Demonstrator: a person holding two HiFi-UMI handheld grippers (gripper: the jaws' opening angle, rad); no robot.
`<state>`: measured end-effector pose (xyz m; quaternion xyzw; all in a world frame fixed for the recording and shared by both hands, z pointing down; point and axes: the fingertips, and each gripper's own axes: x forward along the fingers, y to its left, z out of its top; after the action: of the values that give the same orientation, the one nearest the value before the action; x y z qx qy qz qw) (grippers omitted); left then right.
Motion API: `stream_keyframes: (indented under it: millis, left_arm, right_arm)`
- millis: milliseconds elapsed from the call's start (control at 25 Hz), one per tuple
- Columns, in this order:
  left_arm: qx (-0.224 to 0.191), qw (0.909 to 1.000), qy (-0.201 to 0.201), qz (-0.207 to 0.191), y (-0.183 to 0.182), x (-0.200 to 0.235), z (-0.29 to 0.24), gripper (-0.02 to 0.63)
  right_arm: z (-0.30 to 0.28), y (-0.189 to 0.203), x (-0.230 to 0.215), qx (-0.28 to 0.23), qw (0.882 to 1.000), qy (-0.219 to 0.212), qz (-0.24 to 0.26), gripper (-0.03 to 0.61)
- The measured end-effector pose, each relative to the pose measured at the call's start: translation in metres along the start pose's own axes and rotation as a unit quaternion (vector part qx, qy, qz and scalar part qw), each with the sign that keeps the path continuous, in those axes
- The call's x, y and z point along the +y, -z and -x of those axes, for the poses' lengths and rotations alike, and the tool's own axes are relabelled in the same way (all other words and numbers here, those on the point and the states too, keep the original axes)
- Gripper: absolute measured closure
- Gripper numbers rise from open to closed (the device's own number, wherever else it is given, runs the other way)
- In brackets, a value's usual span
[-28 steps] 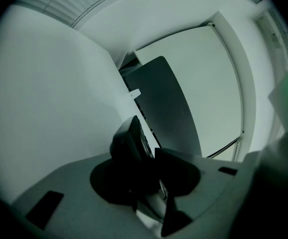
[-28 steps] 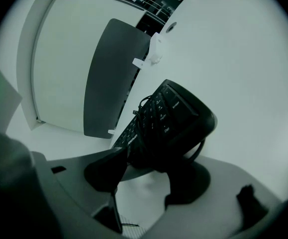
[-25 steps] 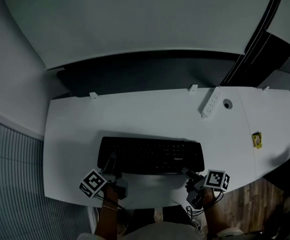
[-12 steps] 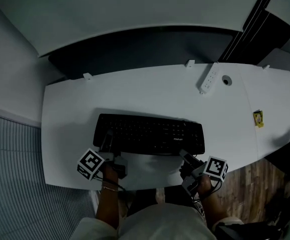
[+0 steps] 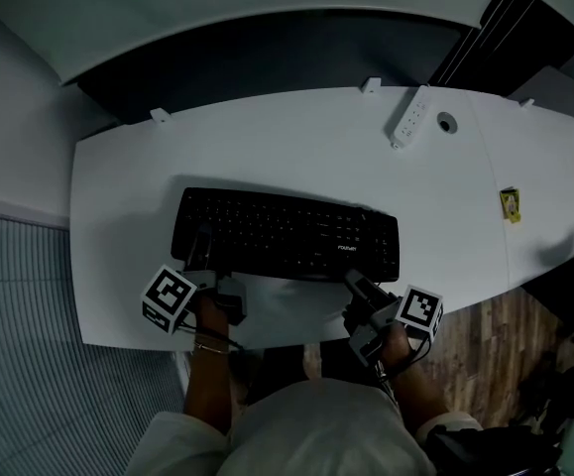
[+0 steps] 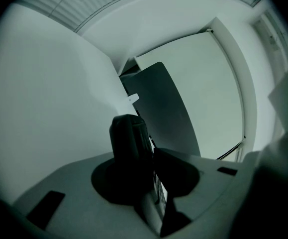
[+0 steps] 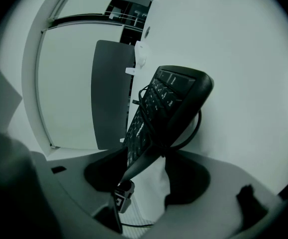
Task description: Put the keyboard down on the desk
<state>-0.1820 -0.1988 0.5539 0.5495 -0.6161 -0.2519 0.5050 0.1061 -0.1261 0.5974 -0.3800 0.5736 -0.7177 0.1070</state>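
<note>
The black keyboard (image 5: 287, 234) stretches across the near half of the white desk (image 5: 296, 152), slightly aslant; whether it rests on the top or hangs just over it I cannot tell. My left gripper (image 5: 205, 264) holds its near left edge. Its jaws are closing with the keyboard (image 6: 129, 143) between them, seen end-on, in the left gripper (image 6: 149, 176) view. My right gripper (image 5: 358, 286) is shut on the near right corner. In the right gripper (image 7: 156, 158) view the keyboard (image 7: 168, 108) runs away from the jaws, its cable (image 7: 197, 128) looped beside it.
A white power strip (image 5: 409, 117) and a round cable hole (image 5: 447, 122) sit at the desk's back right. A small yellow item (image 5: 510, 204) lies on the adjoining desk at the right. A dark gap (image 5: 267, 58) runs behind the desk. Wooden floor (image 5: 505, 335) shows at the lower right.
The desk, keyboard and both grippers have slid upward in the head view. The keyboard keeps about the same place on the desk and both grippers stay on its near edge.
</note>
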Motion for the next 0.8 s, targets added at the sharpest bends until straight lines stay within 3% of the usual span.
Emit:
stream_keyframes:
  millis: [160,320,440,640,800]
  left_arm:
    - [0.012,0.9999,-0.002,-0.006,0.008,-0.001,0.005,0.489]
    - [0.0,0.9998,-0.012,0.017,0.014,-0.004,0.009,0.491]
    - [-0.014,0.9995,-0.006,0.026,0.01,-0.012,0.009,0.495]
    - [-0.02,0.9996,0.007,0.021,0.009,-0.02,0.01,0.495]
    - [-0.017,0.9997,0.01,0.017,0.011,-0.021,0.011,0.495]
  right_arm:
    - [0.002,-0.016,0.001,-0.004,1.0,0.012,-0.009,0.356]
    - [0.004,-0.035,0.009,-0.025,0.999,0.015,-0.022,0.356]
    - [0.009,-0.019,0.003,-0.019,0.999,0.018,-0.039,0.357]
    - [0.019,0.004,-0.005,-0.002,1.0,0.015,-0.004,0.357]
    - [0.013,0.011,-0.002,-0.01,1.0,-0.001,-0.014,0.357]
